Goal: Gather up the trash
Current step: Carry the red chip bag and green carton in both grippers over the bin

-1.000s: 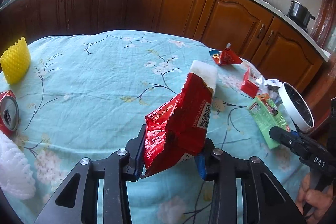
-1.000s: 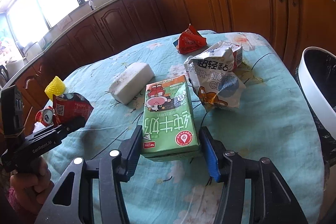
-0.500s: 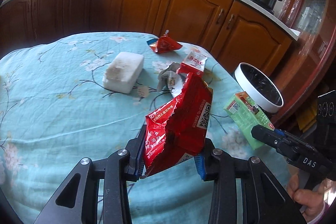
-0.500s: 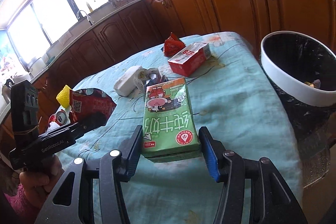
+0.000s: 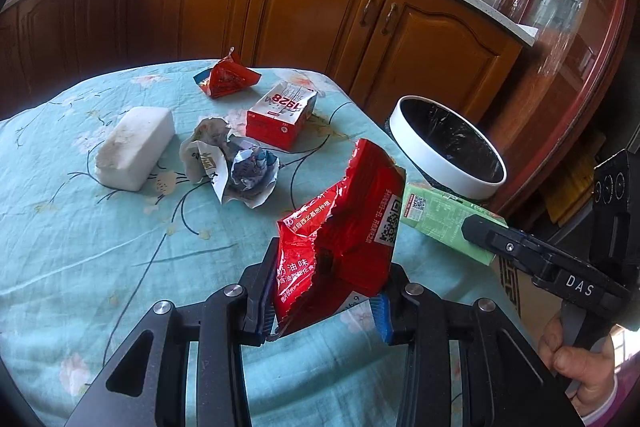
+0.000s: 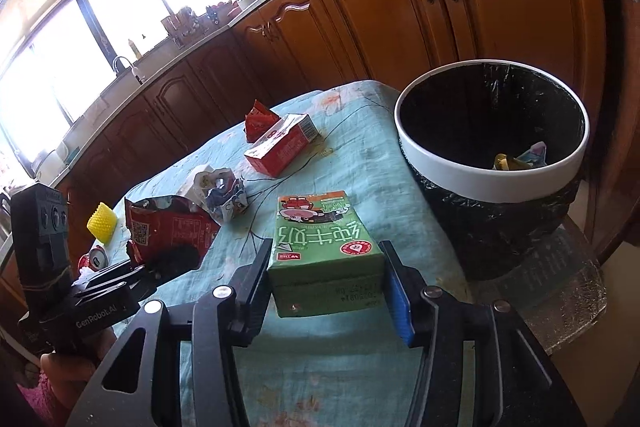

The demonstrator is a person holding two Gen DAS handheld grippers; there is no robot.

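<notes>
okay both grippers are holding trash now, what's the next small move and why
Probably carry the right gripper with its green milk carton over the white-rimmed, black-lined bin, which stands open just beyond the table edge. Its jaws are closing on the carton, so release only above the rim.

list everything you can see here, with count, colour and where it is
snack bag: 1, red, in the left gripper
milk carton: 1, green, between the right gripper's closing jaws
trash bin: 1, white rim, black liner, beside table
box: 1, red and white, on table
small wrapper: 1, red, far table edge
crumpled wrappers: white, mid-table
foam block: 1, white, on table
foam sleeve: 1, yellow, far side
can: 1, red
left gripper: black
right gripper: black
</notes>
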